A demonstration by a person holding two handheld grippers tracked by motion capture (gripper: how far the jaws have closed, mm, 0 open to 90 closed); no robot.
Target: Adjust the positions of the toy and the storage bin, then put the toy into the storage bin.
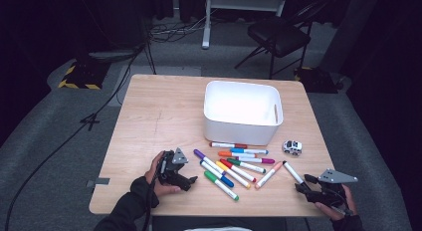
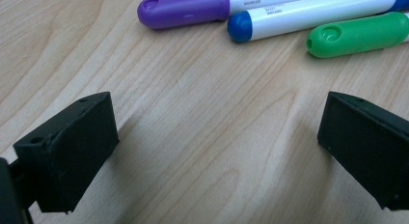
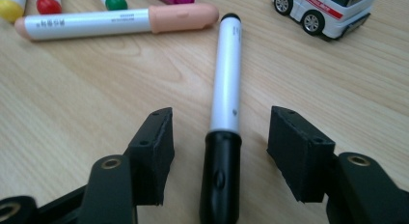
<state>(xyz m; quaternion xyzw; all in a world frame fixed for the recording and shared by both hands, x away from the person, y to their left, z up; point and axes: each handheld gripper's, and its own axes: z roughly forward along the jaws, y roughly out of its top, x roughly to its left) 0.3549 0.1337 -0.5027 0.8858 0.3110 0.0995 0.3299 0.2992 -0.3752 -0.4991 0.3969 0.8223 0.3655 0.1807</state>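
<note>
Right gripper (image 3: 219, 151) straddles the black-capped marker (image 3: 225, 89) at the table's (image 1: 149, 121) five o'clock, jaws spread, bin (image 1: 242, 111) unfilled.

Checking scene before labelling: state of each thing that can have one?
black-capped marker: capped, flat on table, between open jaws, untouched.
right gripper: open.
left gripper: open, empty.
white bin: upright, looks empty.
toy car: on its wheels.
</note>
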